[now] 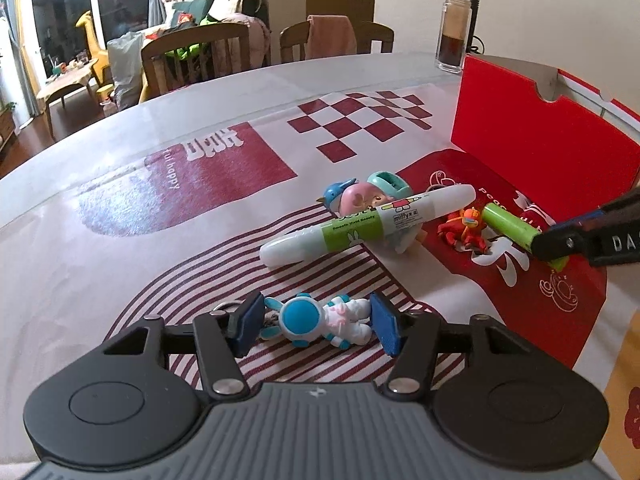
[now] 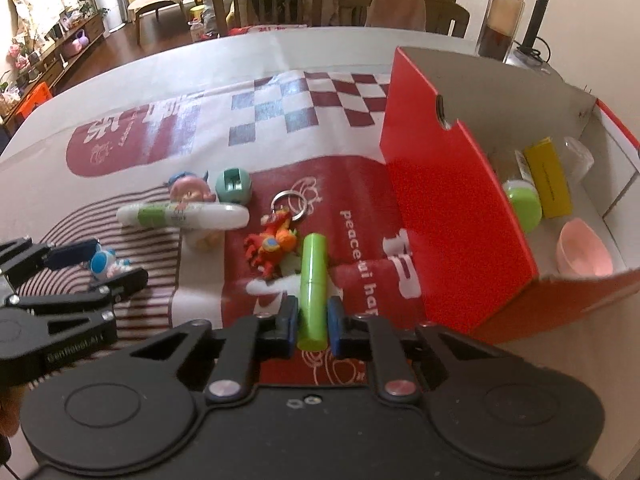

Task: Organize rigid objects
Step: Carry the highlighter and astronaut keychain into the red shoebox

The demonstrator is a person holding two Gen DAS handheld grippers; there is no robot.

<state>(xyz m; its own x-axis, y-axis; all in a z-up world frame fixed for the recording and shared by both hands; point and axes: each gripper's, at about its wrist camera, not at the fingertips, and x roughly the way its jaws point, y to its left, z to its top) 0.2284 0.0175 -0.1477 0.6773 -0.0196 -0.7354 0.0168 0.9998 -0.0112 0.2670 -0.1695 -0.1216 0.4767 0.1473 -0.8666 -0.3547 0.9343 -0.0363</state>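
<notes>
My left gripper (image 1: 316, 326) is open, its blue pads on either side of a blue-and-white astronaut keychain (image 1: 320, 320) lying on the striped cloth; it also shows in the right wrist view (image 2: 106, 265). My right gripper (image 2: 313, 320) is shut on a green tube (image 2: 313, 288), which also shows in the left wrist view (image 1: 512, 226). A white-and-green marker (image 1: 368, 224) lies across a pink-faced figurine (image 1: 360, 200). A red-orange toy keychain (image 2: 272, 246) lies beside the tube. A teal sharpener (image 2: 233, 187) sits behind.
An open red box (image 2: 452, 216) stands at the right, holding a green ball (image 2: 522, 204), a yellow block (image 2: 548, 184) and a pink bowl (image 2: 584, 254). A glass jar (image 1: 454, 36) and a lamp stand behind it. Chairs line the table's far edge.
</notes>
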